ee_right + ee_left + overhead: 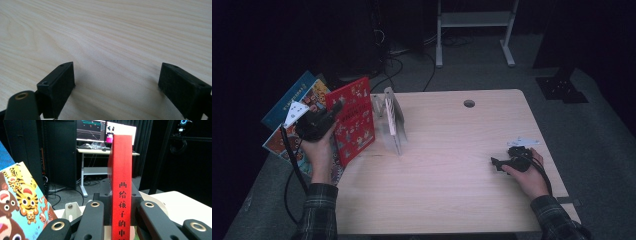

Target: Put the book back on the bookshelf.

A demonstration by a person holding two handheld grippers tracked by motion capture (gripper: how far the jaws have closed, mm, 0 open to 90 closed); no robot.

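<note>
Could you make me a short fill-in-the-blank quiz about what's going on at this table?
1. The left gripper is shut on a ____ book.
2. The right gripper rests on the wooden table with its jaws ____.
3. Beside the held book stands a white ____.

Missing words: red; open; rack

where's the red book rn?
High view, left edge of the table: the red book is upright in the left gripper, just left of the white rack, with two picture books behind it.
</note>
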